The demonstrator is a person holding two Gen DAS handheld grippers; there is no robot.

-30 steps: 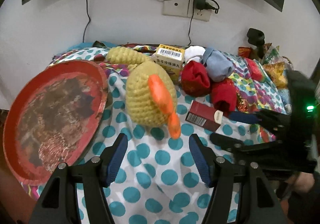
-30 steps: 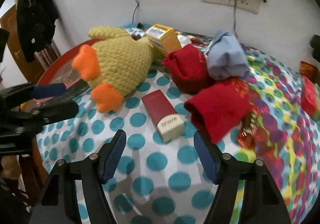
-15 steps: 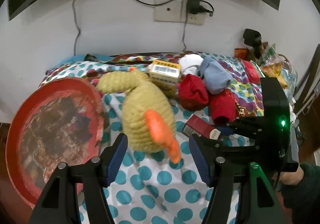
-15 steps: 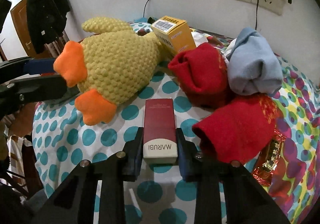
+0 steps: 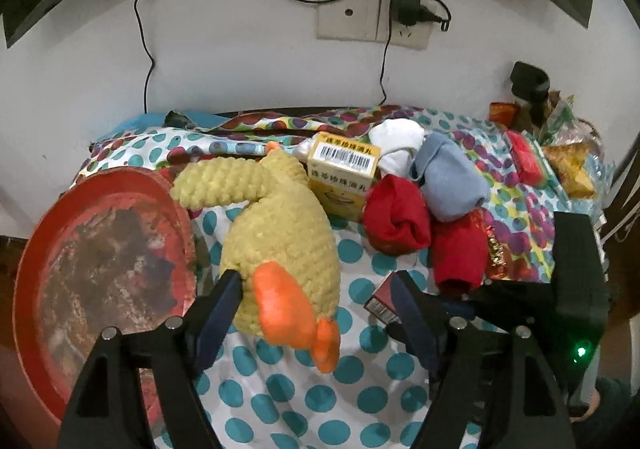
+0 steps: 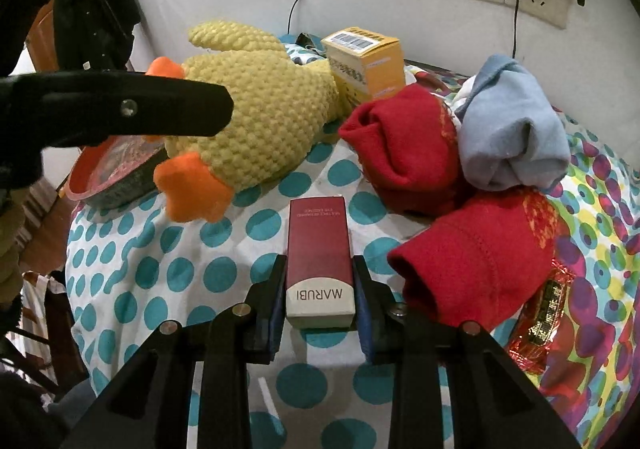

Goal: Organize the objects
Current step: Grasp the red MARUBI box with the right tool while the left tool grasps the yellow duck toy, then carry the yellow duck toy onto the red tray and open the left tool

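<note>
A yellow knitted duck toy [image 5: 280,233] with orange feet lies on the dotted cloth beside a round red tray [image 5: 104,273]. My left gripper [image 5: 316,313] is open, its fingers on either side of the duck's rear end. My right gripper [image 6: 318,301] is shut on a dark red MARUBI box [image 6: 318,249] that lies on the cloth; the box also shows in the left wrist view [image 5: 382,299]. The duck shows in the right wrist view [image 6: 260,117] with the left gripper's finger [image 6: 120,109] in front of it.
A yellow carton [image 5: 344,177] stands behind the duck. Two red sock rolls [image 6: 404,153], [image 6: 476,257], a grey-blue roll [image 6: 512,129] and a white one [image 5: 396,141] lie right of it. Snack packets [image 5: 560,161] sit at the far right. A wall is behind.
My left gripper has moved forward so its open fingers now flank the duck. My right gripper closed on the red box about half a second ago and still holds it.
</note>
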